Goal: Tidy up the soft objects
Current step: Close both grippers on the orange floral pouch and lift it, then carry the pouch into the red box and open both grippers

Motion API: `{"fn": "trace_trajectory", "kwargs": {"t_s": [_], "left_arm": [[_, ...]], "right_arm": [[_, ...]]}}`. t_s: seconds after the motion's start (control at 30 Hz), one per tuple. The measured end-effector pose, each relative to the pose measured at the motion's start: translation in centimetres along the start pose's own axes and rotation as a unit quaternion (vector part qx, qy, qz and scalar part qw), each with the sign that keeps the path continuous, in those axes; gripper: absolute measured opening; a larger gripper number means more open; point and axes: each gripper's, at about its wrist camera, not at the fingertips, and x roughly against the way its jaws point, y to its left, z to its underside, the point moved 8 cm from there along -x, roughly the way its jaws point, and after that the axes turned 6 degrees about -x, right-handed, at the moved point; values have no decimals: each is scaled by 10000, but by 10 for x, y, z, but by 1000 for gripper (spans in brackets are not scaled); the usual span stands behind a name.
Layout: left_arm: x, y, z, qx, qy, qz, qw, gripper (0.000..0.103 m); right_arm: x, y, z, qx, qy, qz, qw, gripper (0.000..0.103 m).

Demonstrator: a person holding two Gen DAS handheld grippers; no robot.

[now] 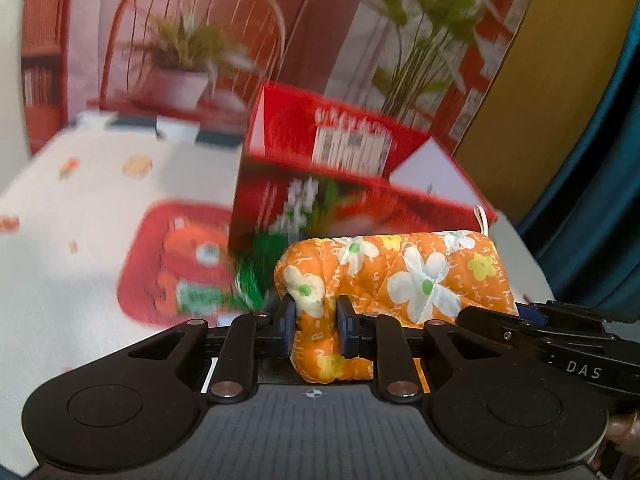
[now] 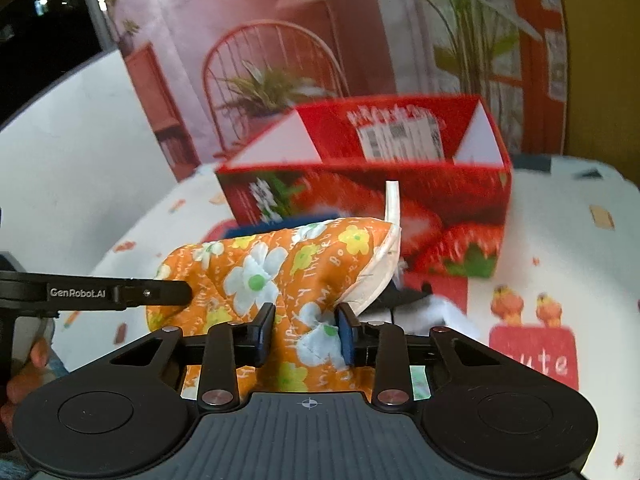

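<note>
Grippers both clamped on one orange floral oven mitt point(image 1: 400, 276). Left gripper point(image 1: 316, 326) pinches a bunched fold at the mitt's narrow end; right gripper point(image 2: 306, 334) pinches the fabric near its white-trimmed cuff point(image 2: 384, 268). Mitt is stretched between the two, lifted above the white patterned tablecloth point(image 2: 560, 240). At 12 o'clock just beyond the mitt stands an open red strawberry-print box point(image 2: 460, 216). At 10 o'clock from the left gripper, a red printed patch point(image 1: 172, 260) on the cloth, blurred.
</note>
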Motion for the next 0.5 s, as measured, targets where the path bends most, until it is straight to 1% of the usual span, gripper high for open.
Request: {"fn": "trace_trajectory", "kwargs": {"t_s": [0.17, 0.3, 0.43, 0.5], "left_arm": [[17, 0, -42, -161, -493, -45, 9986, 22], [20, 0, -75, -179, -761, -72, 9969, 22], [14, -5, -109, -400, -1107, -240, 9928, 21], [6, -10, -126, -597, -1232, -402, 9898, 21]], "right_arm": [[10, 17, -34, 456, -219, -171, 9986, 28], [10, 23, -64, 678, -318, -289, 9968, 28], [-1, 30, -92, 1073, -421, -246, 9930, 28], [-10, 29, -107, 1180, -427, -205, 9919, 28]]}}
